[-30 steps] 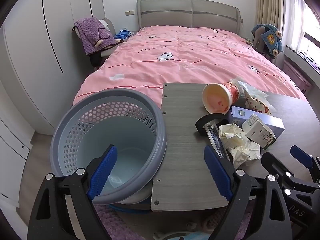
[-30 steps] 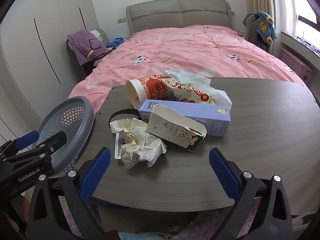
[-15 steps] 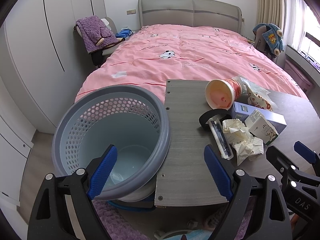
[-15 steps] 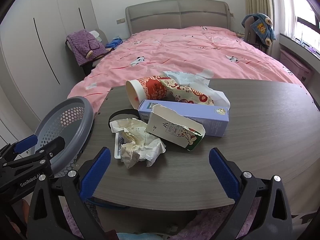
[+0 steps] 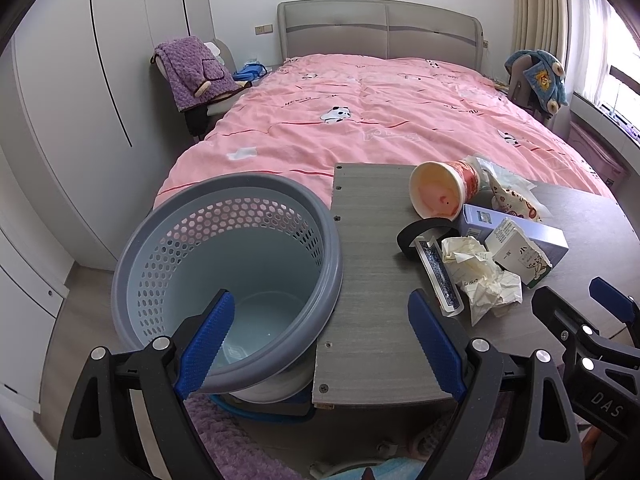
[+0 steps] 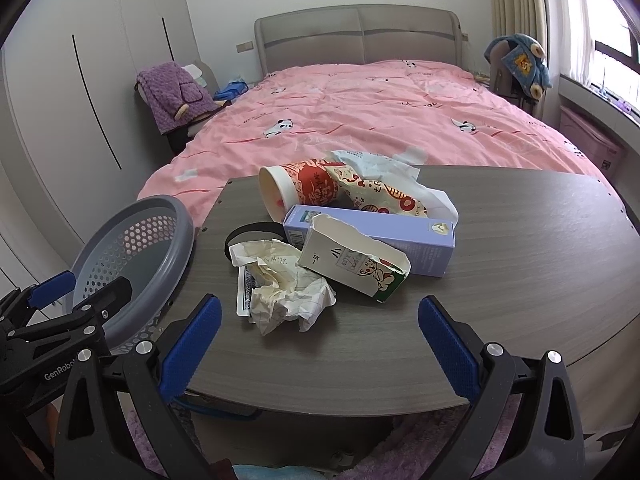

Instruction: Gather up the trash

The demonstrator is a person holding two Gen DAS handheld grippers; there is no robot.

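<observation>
left tongs (image 5: 318, 336) slightly raised, nothing else moved

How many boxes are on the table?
2. A long purple box lies behind the torn carton, which leans against its front, right of the crumpled paper. More could hide under the pile.

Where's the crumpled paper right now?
Crumpled paper lies on the table, left of the torn carton, partly over the blue-patterned wrapper.

On the table (image 6: 520, 280), the crumpled paper (image 6: 284, 284) lies nearest, the torn carton (image 6: 352, 264) right of it, the long box (image 6: 400, 240) behind, the tipped cup (image 6: 296, 188) farther back. The basket (image 5: 224, 264) stands left of the table, possibly touching its edge.
</observation>
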